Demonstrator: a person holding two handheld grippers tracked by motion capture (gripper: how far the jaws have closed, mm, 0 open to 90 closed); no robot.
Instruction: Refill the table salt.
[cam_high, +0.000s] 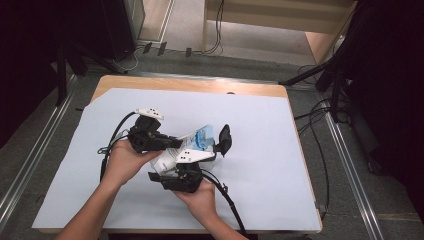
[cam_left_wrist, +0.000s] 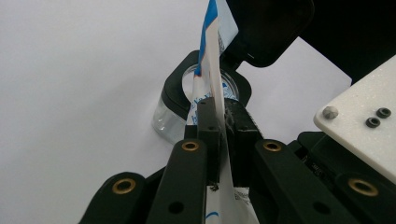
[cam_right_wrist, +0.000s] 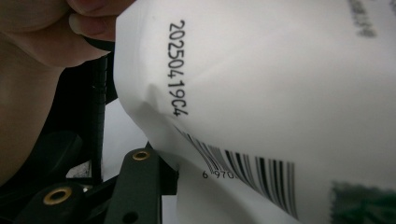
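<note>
Looking down from the high view, a soft white-and-blue pouch (cam_high: 192, 142) hangs between the left gripper (cam_high: 172, 142) and the right gripper (cam_high: 172, 172), above the surface (cam_high: 260, 150); a clear jar (cam_high: 223, 140) with a black flip lid sits just beyond. In the left gripper view, the jaws are clenched on the pouch's thin top edge (cam_left_wrist: 212, 93), over the jar's mouth (cam_left_wrist: 208, 100). In the right gripper view, the pouch's barcoded side (cam_right_wrist: 261, 93) lies against one jaw; whether those jaws pinch it I cannot tell. It looks light, limp and slick, so the stiffer seam edges are probably best gripped.
</note>
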